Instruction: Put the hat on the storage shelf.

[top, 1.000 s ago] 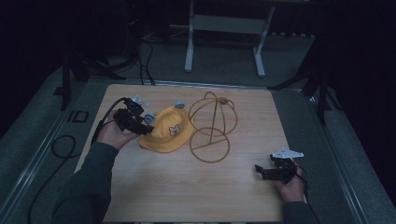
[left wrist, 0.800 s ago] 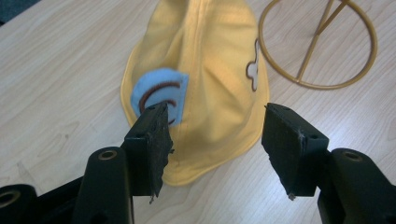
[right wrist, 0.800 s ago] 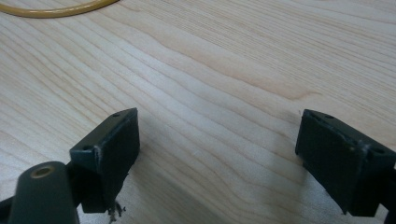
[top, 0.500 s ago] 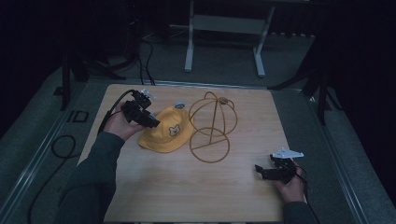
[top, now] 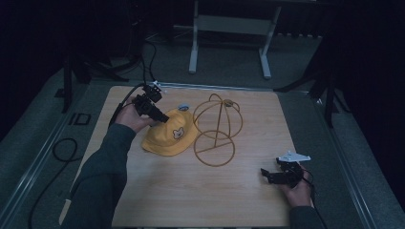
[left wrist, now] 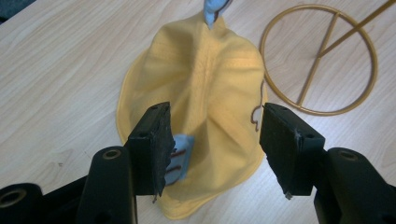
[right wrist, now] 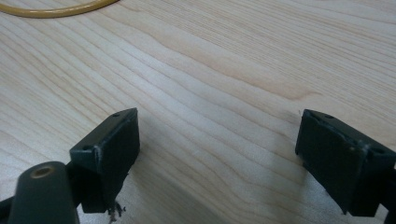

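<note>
In the left gripper view, the two black jaws of the left gripper [left wrist: 215, 144] stand wide apart and squeeze nothing. The yellow hat [left wrist: 205, 93] lies on the table right between them and a bit past them. I cannot tell if the jaws touch the cloth. The hat is soft and crumpled, with a fold running up the middle of the frame. A small blue tag [left wrist: 180, 156] sits on the hat just beside the left jaw. A thin brown string [left wrist: 258, 116] curls by the right jaw. At the top of the frame a blue bit [left wrist: 214, 9] sticks out from the far end of the hat.

In the upper right of that view lies the round base of the gold wire stand [left wrist: 317, 60], close to the hat. It is not between the jaws.

In the high view the left gripper [top: 160, 117] is over the top edge of the hat [top: 169, 138], left of the middle. The wire stand [top: 217, 129] is right next to the hat.

The right gripper [top: 272, 175] is low at the right of the high view, far from the hat. In the right gripper view its jaws are wide apart over the bare wooden table [right wrist: 224, 70], with nothing in them.
</note>
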